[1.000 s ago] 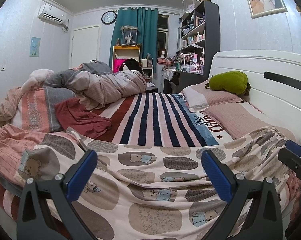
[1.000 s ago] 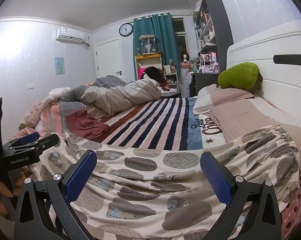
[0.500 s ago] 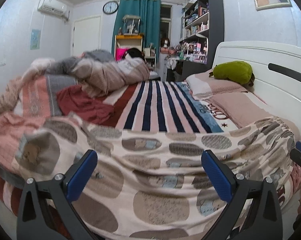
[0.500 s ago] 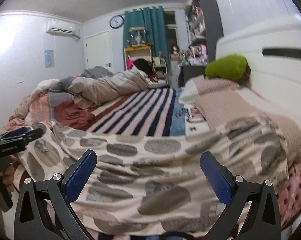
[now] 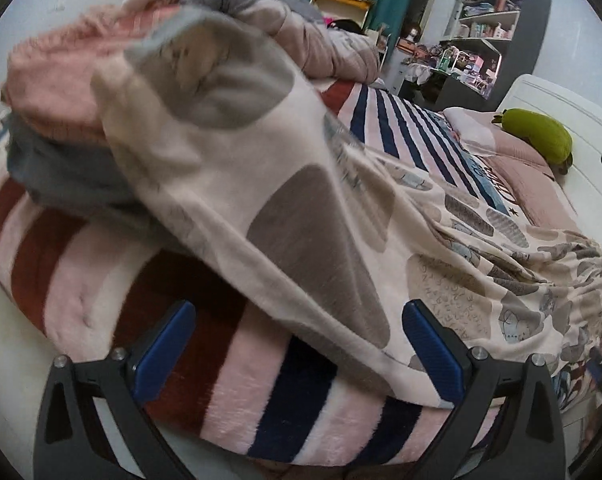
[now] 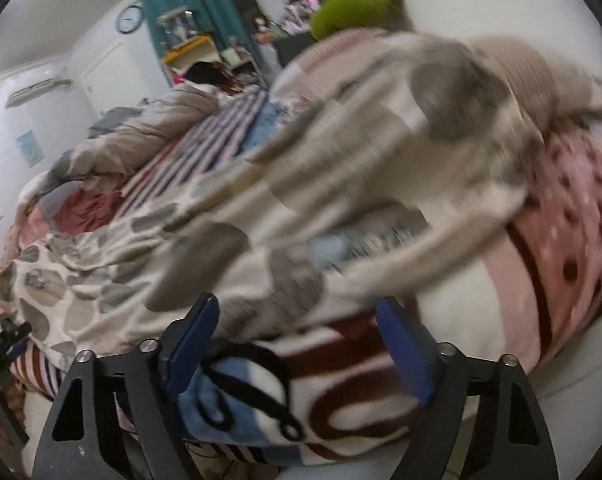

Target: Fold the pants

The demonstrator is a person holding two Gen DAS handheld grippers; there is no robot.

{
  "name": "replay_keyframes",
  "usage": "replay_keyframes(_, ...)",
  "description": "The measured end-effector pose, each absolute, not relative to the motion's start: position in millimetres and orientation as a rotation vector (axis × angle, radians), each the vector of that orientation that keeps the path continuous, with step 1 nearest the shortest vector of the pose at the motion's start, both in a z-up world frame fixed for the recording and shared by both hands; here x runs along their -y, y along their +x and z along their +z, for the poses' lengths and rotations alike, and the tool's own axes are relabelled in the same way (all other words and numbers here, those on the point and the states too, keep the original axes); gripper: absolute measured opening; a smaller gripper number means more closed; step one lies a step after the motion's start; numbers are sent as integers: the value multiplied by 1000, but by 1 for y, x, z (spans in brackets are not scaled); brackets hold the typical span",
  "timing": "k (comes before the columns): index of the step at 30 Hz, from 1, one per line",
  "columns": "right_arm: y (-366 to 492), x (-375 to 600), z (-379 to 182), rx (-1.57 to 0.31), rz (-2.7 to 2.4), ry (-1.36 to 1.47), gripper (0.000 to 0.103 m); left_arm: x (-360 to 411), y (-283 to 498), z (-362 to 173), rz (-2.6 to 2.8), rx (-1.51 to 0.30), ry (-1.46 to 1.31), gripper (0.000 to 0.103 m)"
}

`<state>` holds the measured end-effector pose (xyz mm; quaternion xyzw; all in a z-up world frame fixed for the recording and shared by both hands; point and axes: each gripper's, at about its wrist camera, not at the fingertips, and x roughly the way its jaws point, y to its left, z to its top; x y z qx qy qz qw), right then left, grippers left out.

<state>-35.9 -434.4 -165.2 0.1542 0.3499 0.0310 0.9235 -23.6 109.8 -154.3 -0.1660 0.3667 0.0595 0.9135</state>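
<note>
Cream fleece printed with grey ovals and little bears, that is the pants (image 5: 301,216), and they lie stretched across the near edge of the bed (image 5: 261,412), on top of the striped blanket (image 5: 385,128). Their long axis runs side to side in front of me, from 9 o'clock to 3 o'clock: in my left view the leg end bunches up at about 11 o'clock and the fabric trails off toward 4 o'clock, where the gathered waistband sits (that end is nearer my right hand). My left hand-held gripper (image 5: 299,354) stands wide apart, with the hem edge of the pants drooping between the blue pads but not pressed by either one, so it has hold of nothing yet. My right hand-held gripper (image 6: 301,350) is closing at this moment; the lower edge of the pants hangs just above and between its pads at 12 o'clock, though the blur keeps me from saying whether cloth is touched, and I judge it not gripped. Each hand is near its own end of the garment, left at the legs, right at the waist. So the move ahead, as I read it, turns on pinching both ends along that sideways line and carrying one toward the other. A green plush (image 5: 537,130) rests far off at 2 o'clock, well clear.
</note>
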Motion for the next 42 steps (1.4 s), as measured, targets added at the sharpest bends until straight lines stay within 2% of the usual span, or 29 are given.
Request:
replay_keyframes(2,-36,438,-172,-724,65,334,76,-110,-19,-158,115,-760,-359,101)
replay_keyframes(5,-34,443,-176,-707,76,368,76,-109,-10,-161,101,-762,-375,92)
replay_keyframes(9,-29,450,-177,-680,92,413,76,-103,3,-163,75,-769,-387,75)
replay_keyframes(12,-23,449,-175,-672,88,425,70,-100,9,-166,84,-782,-384,60)
replay_keyframes(15,-18,450,-175,-664,78,436,56,-98,10,-164,81,-787,-385,38)
replay_keyframes(16,-17,449,-174,-663,69,433,44,-96,10,-163,74,-787,-383,33)
replay_keyframes(17,-17,449,-173,-663,56,427,31,-94,9,-160,70,-783,-371,31)
replay_keyframes(19,-17,448,-170,-659,33,403,17,-91,5,-153,78,-768,-325,27)
replay_keyframes(23,-14,449,-163,-643,39,365,8,-95,-2,-142,74,-734,-331,16)
replay_keyframes(25,-14,450,-160,-627,49,370,7,-97,-3,-135,66,-708,-330,7)
replay_keyframes(28,-14,452,-153,-595,55,363,4,-98,-8,-125,55,-672,-324,3)
replay_keyframes(36,-6,447,-118,-523,111,307,2,-97,-13,-83,38,-525,-306,3)
replay_keyframes(38,0,444,-113,-560,105,266,3,-95,-9,-75,34,-509,-296,3)
replay_keyframes(41,1,443,-113,-598,136,261,8,-91,-8,-70,23,-500,-282,3)
replay_keyframes(42,-3,446,-115,-603,136,273,14,-91,-8,-71,22,-503,-279,3)
